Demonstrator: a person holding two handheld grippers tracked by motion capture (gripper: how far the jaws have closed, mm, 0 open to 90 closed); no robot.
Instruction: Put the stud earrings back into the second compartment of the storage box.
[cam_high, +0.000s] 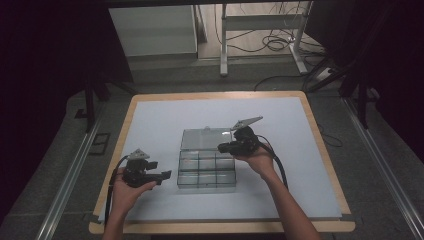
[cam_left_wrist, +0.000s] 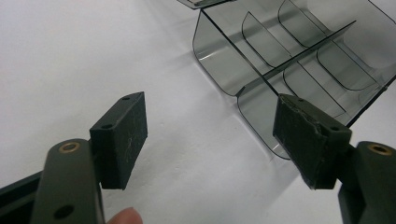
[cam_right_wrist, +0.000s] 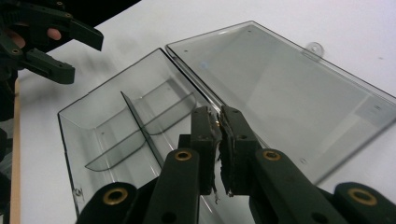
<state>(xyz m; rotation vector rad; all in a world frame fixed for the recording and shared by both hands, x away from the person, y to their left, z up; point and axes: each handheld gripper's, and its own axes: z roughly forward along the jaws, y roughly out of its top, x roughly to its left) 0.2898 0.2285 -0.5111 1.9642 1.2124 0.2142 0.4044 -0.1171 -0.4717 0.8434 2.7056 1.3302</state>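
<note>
A clear, smoke-tinted compartment box (cam_high: 207, 171) sat near the middle of the white surface (cam_high: 160, 125), its lid (cam_high: 205, 138) swung open and lying flat behind it, away from the person. Thin dividers split the box into small cells, all bare as far as the views showed.

The right tongs (cam_high: 223, 147) hovered over the box's far right part, about where the lid hinges on; in the right gripper view the right tongs (cam_right_wrist: 219, 135) had their two pads pressed together (nothing visible between them), above the hinge line between box (cam_right_wrist: 116, 126) and lid (cam_right_wrist: 280, 88).

The left tongs (cam_high: 165, 175) were just beside the box's left wall, apart from it. In the left gripper view the left tongs (cam_left_wrist: 210, 135) stood wide open, holding nothing, with the box's rounded corner (cam_left_wrist: 261, 107) behind the right-hand pad.
</note>
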